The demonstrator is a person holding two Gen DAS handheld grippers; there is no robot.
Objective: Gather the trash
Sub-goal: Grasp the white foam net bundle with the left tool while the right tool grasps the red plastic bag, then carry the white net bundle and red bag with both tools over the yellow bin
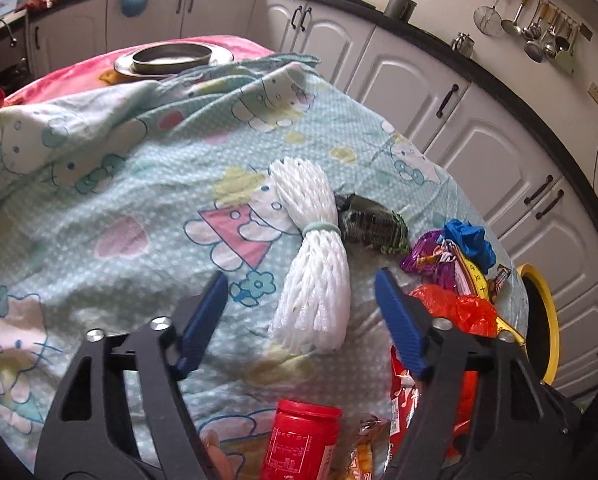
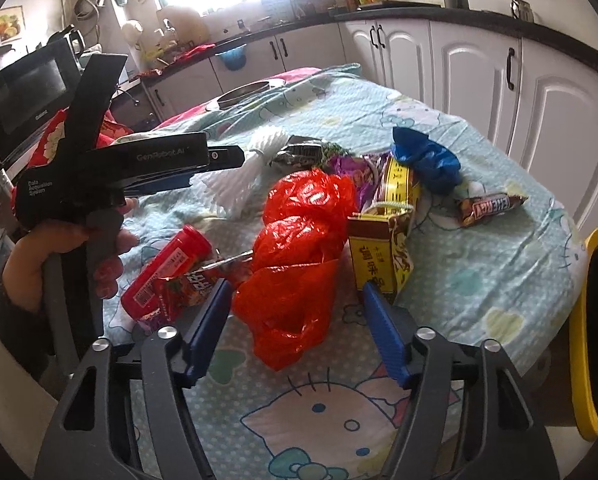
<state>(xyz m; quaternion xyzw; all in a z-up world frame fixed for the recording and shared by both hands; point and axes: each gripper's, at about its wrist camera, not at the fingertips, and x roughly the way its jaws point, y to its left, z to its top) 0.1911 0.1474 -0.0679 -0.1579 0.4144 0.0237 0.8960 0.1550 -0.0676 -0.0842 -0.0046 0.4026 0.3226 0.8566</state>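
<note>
Trash lies on a table under a cartoon-print cloth [image 1: 119, 208]. My left gripper [image 1: 301, 276] is open, and a white foam net [image 1: 311, 256] tied with a band lies between its blue fingers without touching the pads. A red can [image 1: 303, 436] lies below it. My right gripper [image 2: 297, 285] is open around the lower end of a crumpled red plastic bag [image 2: 299, 248], with a gap on the right side. Beside the bag are a yellow box [image 2: 379, 256], a blue bag [image 2: 427, 160], a snack wrapper [image 2: 491, 206] and the red can [image 2: 167, 268].
A yellow-rimmed bin [image 2: 591, 320] stands at the table's right edge. A metal pan [image 1: 173, 58] sits at the far end. White cabinets [image 1: 479, 132] line the wall, and a microwave [image 2: 27, 88] is at the left. A hand [image 2: 31, 248] holds the left gripper's handle.
</note>
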